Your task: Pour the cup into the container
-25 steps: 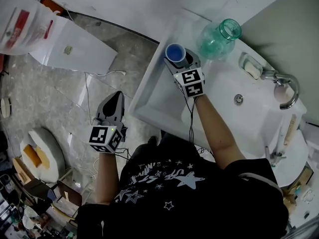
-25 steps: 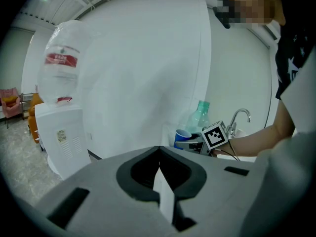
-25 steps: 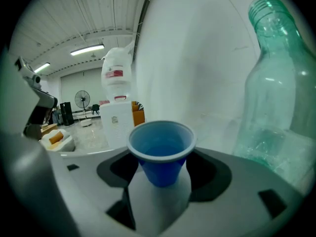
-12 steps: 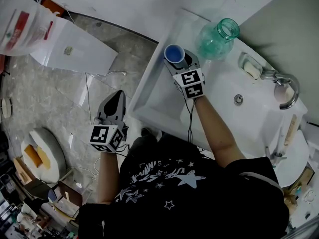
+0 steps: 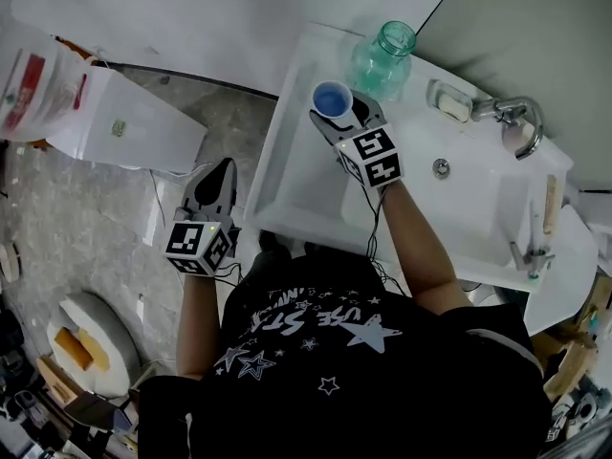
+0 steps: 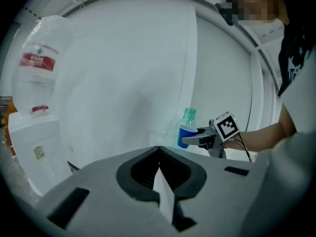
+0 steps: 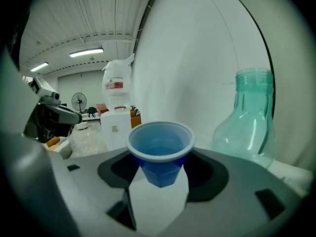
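Note:
My right gripper is shut on a blue plastic cup and holds it upright over the far left part of the white sink. The cup has liquid in it. Just right of it stands a green glass bottle with an open mouth, apart from the cup; in the right gripper view the green glass bottle is at the right. My left gripper hangs over the floor left of the sink, jaws together with nothing in them. In the left gripper view the cup shows far off.
A faucet and soap dish sit at the sink's back right, the drain in the basin. A white appliance with a plastic bag stands on the floor at left. A wall runs behind the sink.
The view has shifted, so sink and bottle sit higher and further left. The right gripper still holds the cup upright next to the bottle. The left gripper has hardly moved.

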Demonstrator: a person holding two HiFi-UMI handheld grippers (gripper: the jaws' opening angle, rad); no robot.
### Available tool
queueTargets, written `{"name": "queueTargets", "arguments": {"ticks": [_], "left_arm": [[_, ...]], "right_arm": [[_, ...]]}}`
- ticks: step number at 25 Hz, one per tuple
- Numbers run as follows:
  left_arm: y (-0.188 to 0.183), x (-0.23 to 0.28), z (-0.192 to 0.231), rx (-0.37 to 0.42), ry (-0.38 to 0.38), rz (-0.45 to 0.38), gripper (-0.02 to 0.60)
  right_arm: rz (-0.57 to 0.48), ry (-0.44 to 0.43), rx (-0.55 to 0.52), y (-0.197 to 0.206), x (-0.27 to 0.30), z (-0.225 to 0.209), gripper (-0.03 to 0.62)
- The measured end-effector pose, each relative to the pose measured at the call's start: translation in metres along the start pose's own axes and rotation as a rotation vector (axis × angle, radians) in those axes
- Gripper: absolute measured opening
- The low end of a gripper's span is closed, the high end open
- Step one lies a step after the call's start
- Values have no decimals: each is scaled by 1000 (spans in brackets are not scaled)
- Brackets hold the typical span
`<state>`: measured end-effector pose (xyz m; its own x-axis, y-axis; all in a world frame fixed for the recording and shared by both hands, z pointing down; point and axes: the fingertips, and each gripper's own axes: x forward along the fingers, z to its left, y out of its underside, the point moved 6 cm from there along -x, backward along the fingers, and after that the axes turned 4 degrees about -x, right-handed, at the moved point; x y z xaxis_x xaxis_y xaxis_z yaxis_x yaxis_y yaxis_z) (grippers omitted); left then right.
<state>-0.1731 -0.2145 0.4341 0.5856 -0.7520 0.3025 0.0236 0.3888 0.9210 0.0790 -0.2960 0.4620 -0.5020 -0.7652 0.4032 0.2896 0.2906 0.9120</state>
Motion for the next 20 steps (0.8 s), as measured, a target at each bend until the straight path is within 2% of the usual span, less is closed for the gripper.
{"name": "queueTargets", "arguments": {"ticks": [4,8,14,20], "left_arm": [[-13,1,-3,19,58,-21,9],[-26,16,-8,45,143,-43,9],[-41,26,-14,57,181,-31,9],[-70,52,-23,92,236,-60,9]], "right_arm": [[9,14,-8,-16,-32,3,281],[14,91,-5,-25,-65,-8,281],[18,123,37,-44,-108,-22,281],[55,181,6,-73,-143,-70,279]]}}
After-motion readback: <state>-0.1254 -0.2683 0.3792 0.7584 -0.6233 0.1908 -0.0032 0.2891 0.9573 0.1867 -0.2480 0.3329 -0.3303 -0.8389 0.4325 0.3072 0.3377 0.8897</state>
